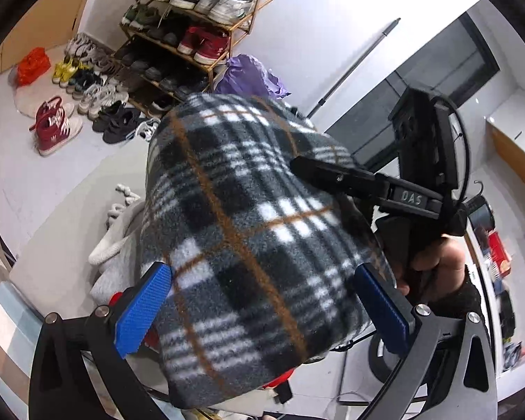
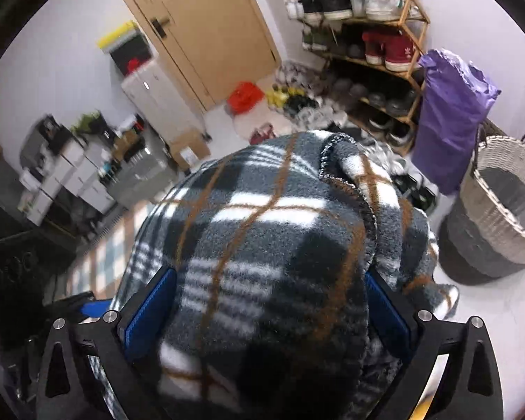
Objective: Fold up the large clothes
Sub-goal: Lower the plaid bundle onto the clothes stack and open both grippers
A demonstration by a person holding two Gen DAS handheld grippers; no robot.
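A thick bundle of plaid fleece garment (image 1: 248, 231), dark grey and white with brown lines, is held up in the air and fills the middle of both views. My left gripper (image 1: 262, 311) has its blue pads (image 1: 143, 308) wide apart, pressed against both sides of the bundle. The right gripper (image 2: 269, 315) clamps the same garment (image 2: 262, 245) the same way, and a hemmed fold (image 2: 350, 182) drapes over its right finger. In the left wrist view the right gripper's black finger (image 1: 336, 173) lies across the cloth, held by a hand (image 1: 437, 262).
A wooden shoe rack (image 1: 192, 31) stands against the wall with several shoes (image 1: 98, 94) on the floor before it, beside a purple bag (image 2: 451, 115). A woven basket (image 2: 500, 217) stands at the right. A grey garment (image 1: 115, 255) lies below. A door (image 2: 206, 28) is behind.
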